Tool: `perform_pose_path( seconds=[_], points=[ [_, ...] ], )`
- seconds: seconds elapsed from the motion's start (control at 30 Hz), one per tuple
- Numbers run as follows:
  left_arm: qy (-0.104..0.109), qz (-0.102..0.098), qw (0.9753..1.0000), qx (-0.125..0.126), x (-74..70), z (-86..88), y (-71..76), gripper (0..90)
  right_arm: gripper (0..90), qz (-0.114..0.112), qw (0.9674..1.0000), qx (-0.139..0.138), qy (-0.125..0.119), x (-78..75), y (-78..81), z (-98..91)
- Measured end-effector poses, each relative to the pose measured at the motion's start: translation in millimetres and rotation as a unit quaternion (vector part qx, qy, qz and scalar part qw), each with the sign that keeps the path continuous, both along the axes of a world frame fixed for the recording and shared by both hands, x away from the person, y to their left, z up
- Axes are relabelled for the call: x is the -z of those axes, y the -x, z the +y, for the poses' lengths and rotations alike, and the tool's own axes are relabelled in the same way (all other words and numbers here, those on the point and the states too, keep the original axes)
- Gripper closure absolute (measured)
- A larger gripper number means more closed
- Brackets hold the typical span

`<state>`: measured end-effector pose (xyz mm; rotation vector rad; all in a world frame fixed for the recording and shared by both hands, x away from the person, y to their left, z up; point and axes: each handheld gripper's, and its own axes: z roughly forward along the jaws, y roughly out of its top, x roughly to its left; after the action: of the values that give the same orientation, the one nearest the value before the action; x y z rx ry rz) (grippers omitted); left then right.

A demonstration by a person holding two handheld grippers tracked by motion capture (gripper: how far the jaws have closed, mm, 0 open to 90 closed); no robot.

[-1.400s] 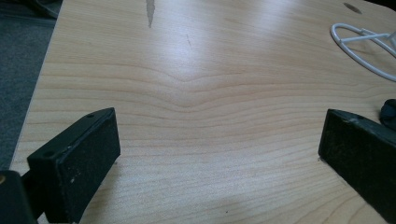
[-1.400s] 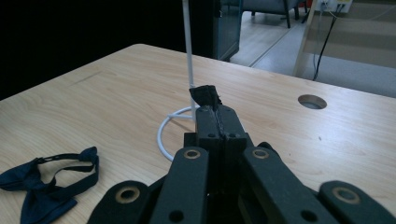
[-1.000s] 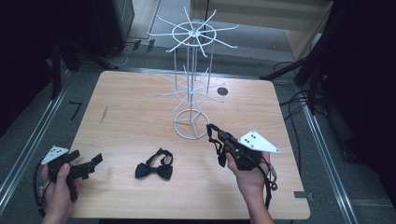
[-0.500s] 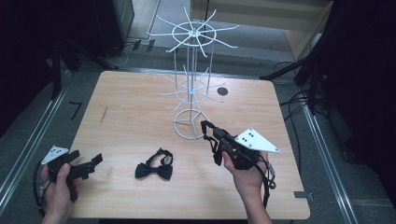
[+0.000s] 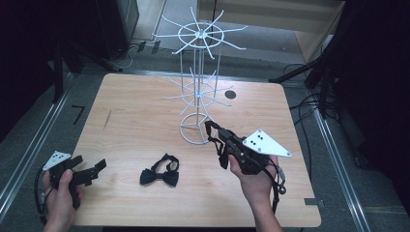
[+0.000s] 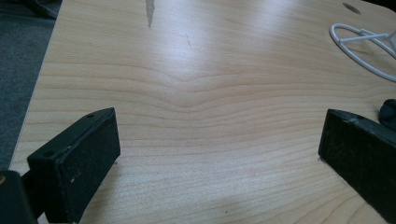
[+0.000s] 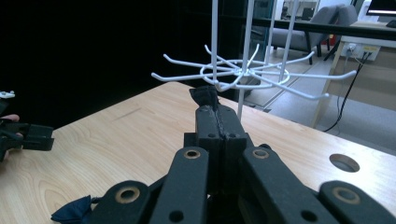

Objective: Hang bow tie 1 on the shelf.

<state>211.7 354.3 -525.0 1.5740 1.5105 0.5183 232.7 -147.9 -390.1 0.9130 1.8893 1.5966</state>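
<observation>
Two black bow ties were in play. One lay flat on the wooden table [image 5: 145, 106], at about seven o'clock from the base ring of the white wire display rack [image 5: 198, 36]. The other hung from the right gripper [image 5: 212, 130].

Over the last second the right gripper had risen a little and edged toward the rack, so its tip now stood just beside the base ring at about three o'clock. In the right gripper view the lower tier of hooks [image 7: 243, 72] sat just ahead of and above the jaws at twelve o'clock. I judged this to be the carry to a hook, with the hanging itself not yet done.

The right gripper's jaws were pressed together on the held bow tie [image 7: 204, 97]. A pinch of black fabric stuck out past the tips, and the rest dangled below the gripper at about seven o'clock in that view.

The left gripper [image 5: 94, 169] rested low over the table's seven o'clock corner with its jaws wide apart, holding nothing. The lying bow tie [image 5: 159, 172] was at its three o'clock.
</observation>
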Motion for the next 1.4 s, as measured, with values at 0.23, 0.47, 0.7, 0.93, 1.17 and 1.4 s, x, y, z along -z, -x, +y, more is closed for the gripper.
perform_pose_path(
  seconds=[0.23, 0.47, 0.7, 0.93, 1.17, 1.4],
  points=[
    [-0.001, 0.000, 1.0000, 0.000, 0.0, -0.1, 0.0, 0.0, 90.0, -0.011, 0.9999, -0.002, -0.003, -9.8, 1.7, 1.3],
    [0.002, -0.001, 1.0000, 0.000, 0.0, -0.4, -0.2, 0.0, 90.0, -0.020, 0.9998, -0.003, -0.005, -18.8, 2.2, 1.6],
    [0.001, 0.000, 1.0000, 0.001, 0.1, -0.3, -0.2, 0.0, 90.0, -0.028, 0.9995, -0.010, -0.006, -26.4, 2.9, 4.0],
    [0.001, 0.000, 1.0000, 0.001, 0.0, -0.4, -0.1, 0.0, 90.0, -0.031, 0.9994, -0.014, -0.010, -32.8, 0.7, 6.1],
    [0.001, -0.001, 1.0000, 0.001, 0.2, -0.4, -0.2, 0.0, 90.0, -0.026, 0.9995, -0.015, -0.011, -37.0, -9.5, 10.4],
    [0.002, -0.001, 1.0000, 0.001, 0.2, -0.3, -0.3, 0.0, 90.0, -0.014, 0.9998, -0.009, -0.009, -32.2, -24.1, 13.0]
  ],
)
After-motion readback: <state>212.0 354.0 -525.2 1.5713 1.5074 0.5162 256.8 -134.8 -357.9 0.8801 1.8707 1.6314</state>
